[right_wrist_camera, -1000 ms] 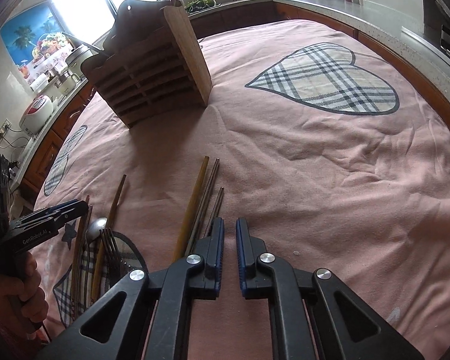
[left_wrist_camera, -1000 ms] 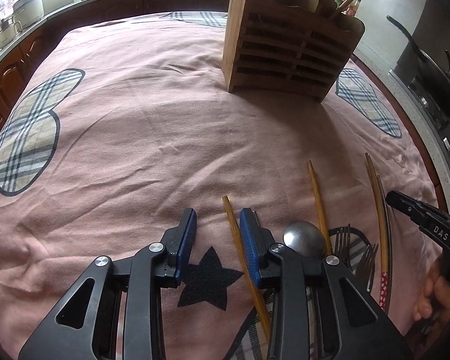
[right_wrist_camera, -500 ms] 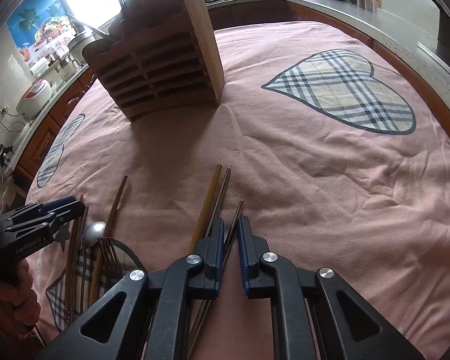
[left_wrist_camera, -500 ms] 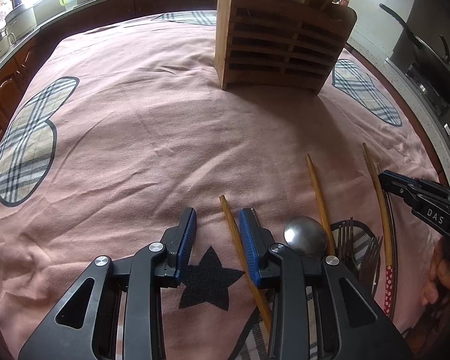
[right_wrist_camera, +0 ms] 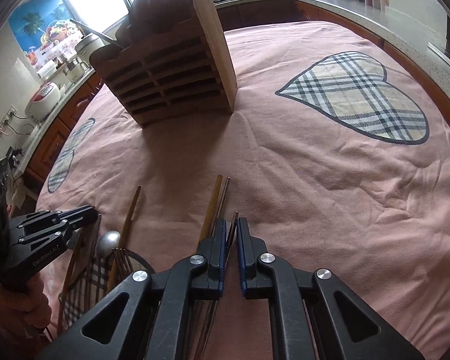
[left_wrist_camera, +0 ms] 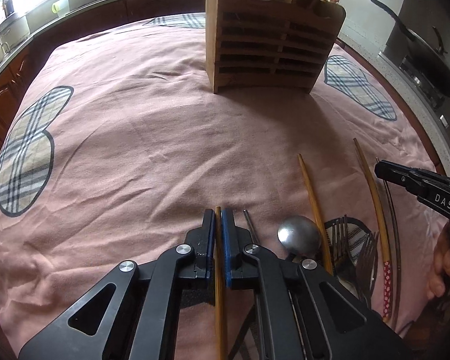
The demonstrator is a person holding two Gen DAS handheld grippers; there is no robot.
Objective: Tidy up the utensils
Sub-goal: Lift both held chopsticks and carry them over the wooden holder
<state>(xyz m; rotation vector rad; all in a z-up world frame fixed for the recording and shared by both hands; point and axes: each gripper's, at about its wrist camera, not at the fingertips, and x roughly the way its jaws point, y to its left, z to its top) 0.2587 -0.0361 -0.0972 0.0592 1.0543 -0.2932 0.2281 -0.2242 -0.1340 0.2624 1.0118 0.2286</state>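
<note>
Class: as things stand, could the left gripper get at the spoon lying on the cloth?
Probably not yet. The left gripper is shut on a wooden chopstick, so its jaws are taken. The spoon lies just to its right, uncovered on top, with another chopstick alongside it.

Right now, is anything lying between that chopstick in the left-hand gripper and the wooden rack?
Nothing visible. Only bare pink cloth lies between the wooden chopstick pinched in the left gripper and the wooden holder.

A pink cloth [left_wrist_camera: 153, 156] with plaid hearts covers the surface. On it: a wooden rack [left_wrist_camera: 270, 45], chopsticks [left_wrist_camera: 310, 192], a spoon [left_wrist_camera: 298, 235], forks [left_wrist_camera: 366, 255]
</note>
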